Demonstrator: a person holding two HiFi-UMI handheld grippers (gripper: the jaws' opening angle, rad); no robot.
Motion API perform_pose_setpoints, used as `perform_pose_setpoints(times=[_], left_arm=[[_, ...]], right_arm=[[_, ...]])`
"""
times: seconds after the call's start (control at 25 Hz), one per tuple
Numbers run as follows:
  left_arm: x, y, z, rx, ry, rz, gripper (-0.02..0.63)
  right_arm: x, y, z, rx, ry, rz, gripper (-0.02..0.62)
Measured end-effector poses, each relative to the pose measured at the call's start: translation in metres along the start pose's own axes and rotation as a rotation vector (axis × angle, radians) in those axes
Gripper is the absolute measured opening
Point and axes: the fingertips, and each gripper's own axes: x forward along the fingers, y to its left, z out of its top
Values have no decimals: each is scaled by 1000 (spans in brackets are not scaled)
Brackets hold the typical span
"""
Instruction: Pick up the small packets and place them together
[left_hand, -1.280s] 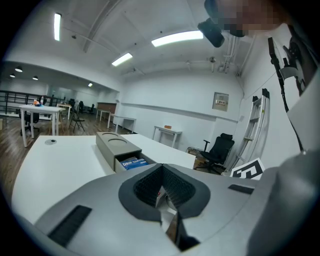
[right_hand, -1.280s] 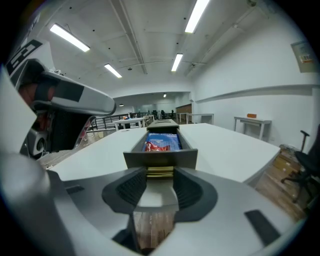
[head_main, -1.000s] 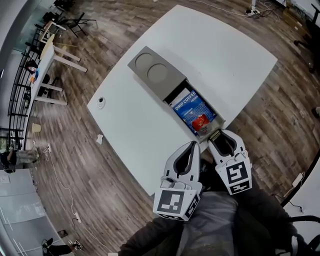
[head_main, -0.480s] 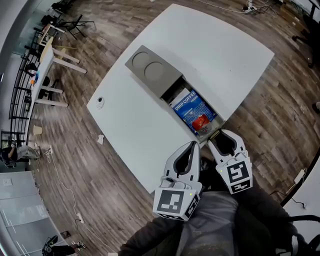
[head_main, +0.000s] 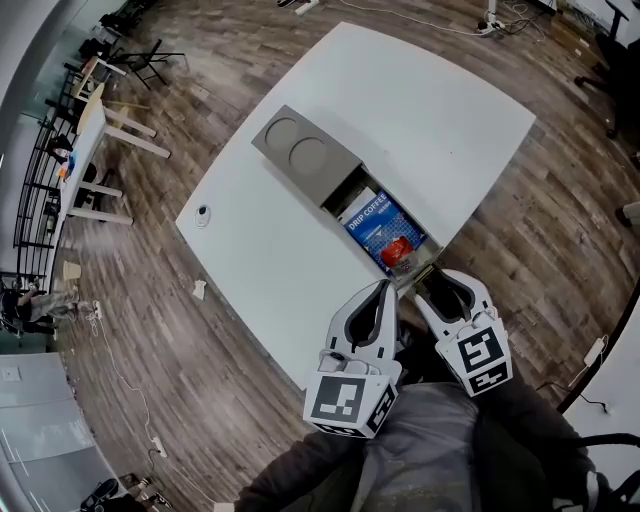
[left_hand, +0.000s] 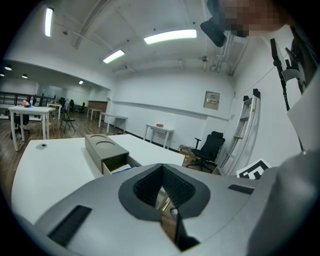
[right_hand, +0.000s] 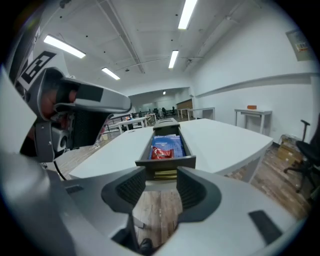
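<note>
A grey box (head_main: 310, 150) lies on the white table (head_main: 440, 110) with its drawer (right_hand: 165, 161) pulled out toward me. In the drawer lie a blue drip-coffee packet (head_main: 375, 220) and a small red packet (head_main: 397, 250); the right gripper view shows the same blue packet (right_hand: 168, 141) and red packet (right_hand: 161, 153). My right gripper (head_main: 430, 277) is at the drawer's front, jaws closed on its brass handle (right_hand: 165, 174). My left gripper (head_main: 385, 290) hangs shut and empty beside it at the table's near edge, and its own view shows the box (left_hand: 102, 149) ahead.
A small round white object (head_main: 203, 214) sits near the table's left corner. Two round recesses mark the box top (head_main: 295, 140). Wooden floor surrounds the table; other desks and chairs stand far left.
The head view has drifted slightly. Both grippers stay in place, the right one still at the drawer's front.
</note>
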Motion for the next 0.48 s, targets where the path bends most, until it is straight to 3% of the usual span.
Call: perform_pose_setpoints(times=[0.2, 0.48], left_arm=[[6, -1, 30, 1, -51, -15, 3], [7, 13, 91, -2, -187, 28, 3]], right_arm=[[-4, -8, 34, -59, -31, 4, 181], [8, 0, 91, -273, -8, 130, 181]])
